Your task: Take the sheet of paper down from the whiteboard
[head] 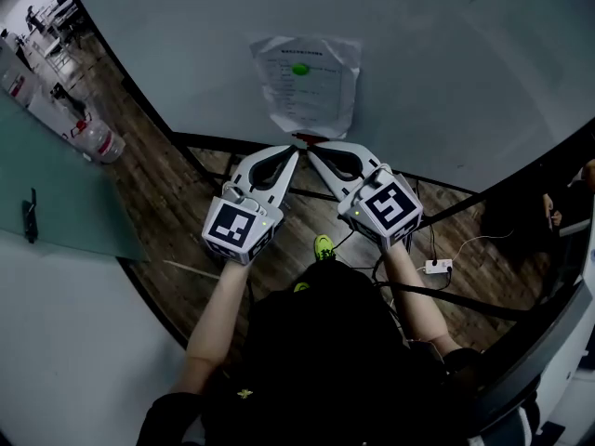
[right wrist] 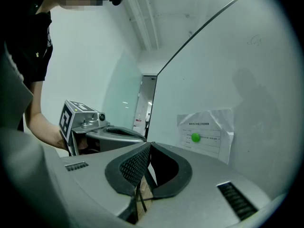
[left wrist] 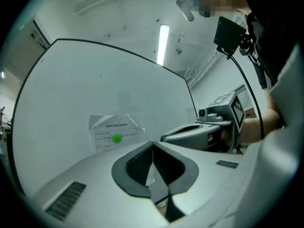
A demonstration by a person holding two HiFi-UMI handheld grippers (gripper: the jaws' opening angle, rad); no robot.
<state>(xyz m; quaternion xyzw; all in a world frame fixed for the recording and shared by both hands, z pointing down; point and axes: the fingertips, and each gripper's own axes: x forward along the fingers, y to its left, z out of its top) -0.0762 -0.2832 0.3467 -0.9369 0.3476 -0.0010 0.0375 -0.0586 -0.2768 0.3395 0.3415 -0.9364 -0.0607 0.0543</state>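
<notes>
A white printed sheet of paper (head: 307, 84) in a clear sleeve hangs on the whiteboard (head: 446, 54), pinned by a round green magnet (head: 299, 69). My left gripper (head: 297, 150) and right gripper (head: 308, 149) point at the board side by side, tips almost meeting just below the sheet's lower edge. Both are shut with nothing between the jaws. The left gripper view has the sheet (left wrist: 116, 132) ahead and left of my shut left gripper (left wrist: 152, 144). In the right gripper view the sheet (right wrist: 205, 133) lies ahead and right of my shut right gripper (right wrist: 150, 145).
The whiteboard's black frame legs (head: 437, 295) stand on the wood floor (head: 158, 184). A white power strip (head: 438, 267) with cables lies at the right. Bottles (head: 93, 139) sit by a glass partition at the left. The person's shoes show below the grippers.
</notes>
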